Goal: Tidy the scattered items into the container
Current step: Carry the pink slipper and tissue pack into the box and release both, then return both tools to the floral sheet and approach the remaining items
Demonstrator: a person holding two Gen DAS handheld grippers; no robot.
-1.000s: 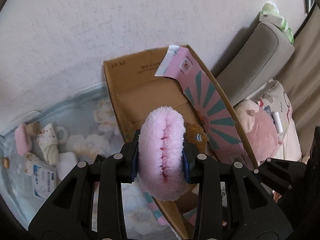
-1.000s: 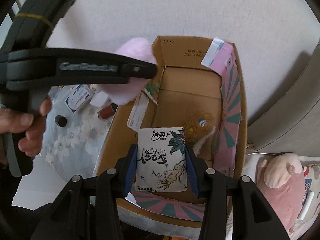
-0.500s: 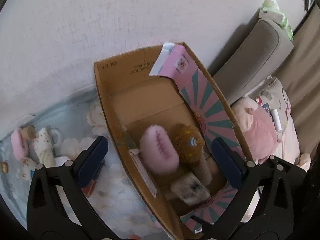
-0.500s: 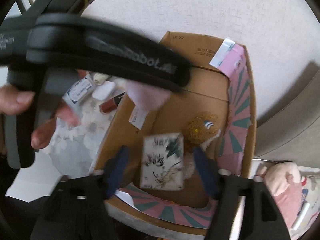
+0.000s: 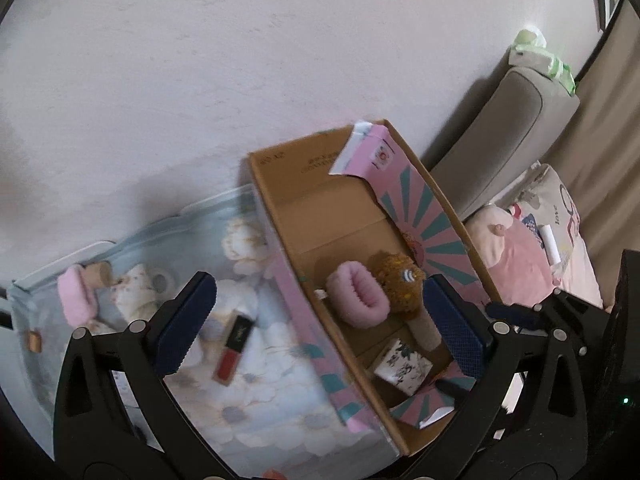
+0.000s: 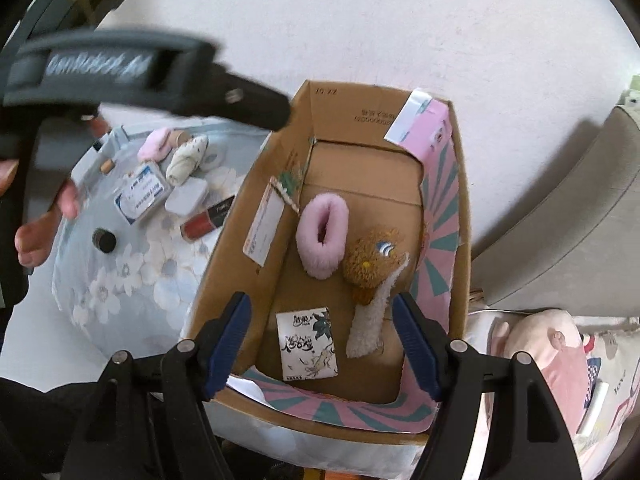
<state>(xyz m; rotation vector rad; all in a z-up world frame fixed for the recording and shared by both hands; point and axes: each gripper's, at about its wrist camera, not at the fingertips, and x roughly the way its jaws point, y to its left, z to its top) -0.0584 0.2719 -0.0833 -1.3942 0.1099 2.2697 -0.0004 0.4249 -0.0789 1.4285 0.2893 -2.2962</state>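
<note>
The open cardboard box (image 5: 276, 196) (image 6: 460, 248) stands on the floral cloth. Inside lie a pink fluffy scrunchie (image 5: 358, 300) (image 6: 322, 234), a brown plush toy (image 5: 402, 286) (image 6: 370, 260) and a printed tissue pack (image 5: 402, 366) (image 6: 306, 344). My left gripper (image 5: 320, 328) is open and empty above the box's left wall. My right gripper (image 6: 322, 350) is open and empty above the box's near end. On the cloth lie a red lipstick (image 5: 234, 350) (image 6: 208, 218), another pink scrunchie (image 5: 76, 300) (image 6: 154, 148), a rolled sock (image 6: 186, 160) and small packs (image 6: 140, 194).
A white wall is behind the box. A grey sofa (image 5: 492, 148) with a pink pillow (image 5: 520, 264) is on the right. A small black cap (image 6: 104, 240) lies on the cloth (image 5: 280, 396). The left gripper's handle and hand (image 6: 44, 208) cross the right wrist view's upper left.
Both grippers have opened. The pink scrunchie dropped from the left gripper into the box, and the tissue pack dropped from the right gripper onto the box floor. Both grippers have drawn back.
</note>
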